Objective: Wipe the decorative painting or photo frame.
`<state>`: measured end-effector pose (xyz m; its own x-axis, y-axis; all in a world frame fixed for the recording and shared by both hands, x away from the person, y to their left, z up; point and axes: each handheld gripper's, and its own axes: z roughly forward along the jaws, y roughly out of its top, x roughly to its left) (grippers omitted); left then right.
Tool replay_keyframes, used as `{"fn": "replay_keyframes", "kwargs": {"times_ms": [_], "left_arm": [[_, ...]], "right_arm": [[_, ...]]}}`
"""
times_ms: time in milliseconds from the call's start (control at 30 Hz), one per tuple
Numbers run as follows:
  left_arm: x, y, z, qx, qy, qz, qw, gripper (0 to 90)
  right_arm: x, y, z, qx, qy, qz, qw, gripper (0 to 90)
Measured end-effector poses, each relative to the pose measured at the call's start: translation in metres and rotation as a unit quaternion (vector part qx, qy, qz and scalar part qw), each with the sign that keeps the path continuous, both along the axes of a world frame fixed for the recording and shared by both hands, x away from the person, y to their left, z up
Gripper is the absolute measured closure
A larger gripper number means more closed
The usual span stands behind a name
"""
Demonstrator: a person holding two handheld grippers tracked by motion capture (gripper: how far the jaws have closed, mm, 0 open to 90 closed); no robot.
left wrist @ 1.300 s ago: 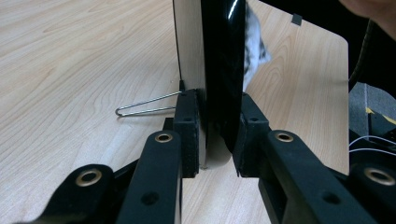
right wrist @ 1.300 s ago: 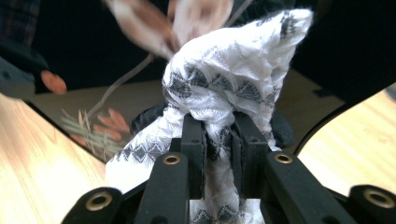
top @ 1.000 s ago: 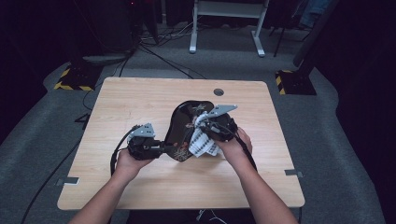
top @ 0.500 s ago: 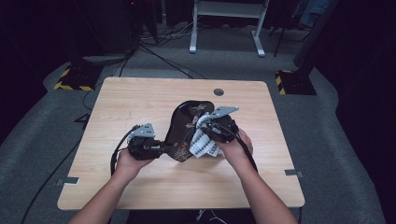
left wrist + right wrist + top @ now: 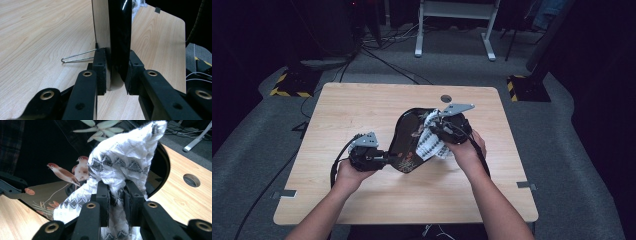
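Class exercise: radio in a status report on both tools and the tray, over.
Left tool shut on black tray edge. Right tool shut on white patterned cloth, pressed to tray's painted face. Nothing in the way.

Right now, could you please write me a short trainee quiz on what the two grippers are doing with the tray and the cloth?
1. True or false: the left gripper is shut on the edge of the black lacquer tray.
2. What does the right gripper hold? A) patterned white cloth B) sponge C) brush
3. Which animals are painted on the tray?

Key: 1 true. 2 A. 3 birds.
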<state>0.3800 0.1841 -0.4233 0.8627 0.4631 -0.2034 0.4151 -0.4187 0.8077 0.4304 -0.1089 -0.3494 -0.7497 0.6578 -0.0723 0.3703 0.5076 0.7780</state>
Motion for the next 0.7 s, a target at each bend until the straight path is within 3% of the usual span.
{"fn": "replay_keyframes", "kwargs": {"times_ms": [133, 267, 333, 467, 700], "left_arm": [[0.0, 0.0, 0.0, 0.001, 0.001, -0.001, 1.0, 74.9], [0.0, 0.0, 0.0, 0.001, 0.002, -0.001, 1.0, 74.7], [0.0, 0.0, 0.0, 0.0, 0.002, -0.001, 1.0, 74.7], [0.0, 0.0, 0.0, -0.001, 0.002, -0.002, 1.0, 74.7], [0.0, 0.0, 0.0, -0.002, 0.003, -0.001, 1.0, 74.7]], "right_arm": [[-0.001, 0.0, -0.011, -0.002, 0.007, -0.003, 1.0, 76.4], [-0.003, 0.002, -0.04, -0.021, 0.031, 0.0, 0.9993, 76.5], [-0.003, 0.001, -0.045, -0.023, 0.038, 0.0, 0.999, 76.5], [-0.002, 0.001, -0.039, -0.029, 0.034, 0.002, 0.999, 76.5], [0.004, -0.002, -0.002, -0.013, 0.004, -0.001, 0.9999, 76.4]]}}
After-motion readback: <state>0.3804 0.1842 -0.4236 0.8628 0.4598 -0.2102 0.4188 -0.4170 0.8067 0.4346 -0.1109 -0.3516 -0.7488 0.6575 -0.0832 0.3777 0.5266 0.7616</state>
